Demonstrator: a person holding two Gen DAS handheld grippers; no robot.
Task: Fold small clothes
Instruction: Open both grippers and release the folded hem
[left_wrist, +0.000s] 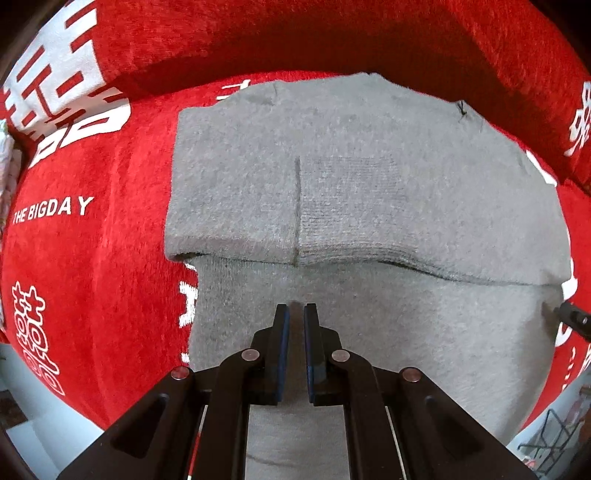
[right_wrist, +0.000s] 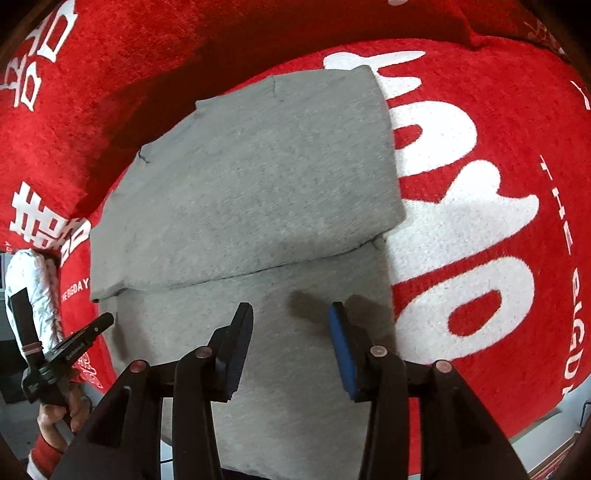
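Left hand-held gripper (left_wrist: 295, 306) is nearly pinched together with nothing in it, right hand-held gripper (right_wrist: 291, 308) is spread wide and empty, both hovering over the near end of the grey knit garment (left_wrist: 351, 184). Looks partly folded: a soft, fuzzy flap is doubled over the far half, one more fold probably left. Underneath is a plush red blanket (left_wrist: 92, 258) with white lettering.

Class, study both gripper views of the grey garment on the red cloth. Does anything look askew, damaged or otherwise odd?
Little stands out. The grey garment lies flat on the red cloth, partly folded. The folded layer's near edge overhangs the lower layer at both ends, so the sides do not line up. A small dark thread mark sits near the far corner. No tear or spill shows.
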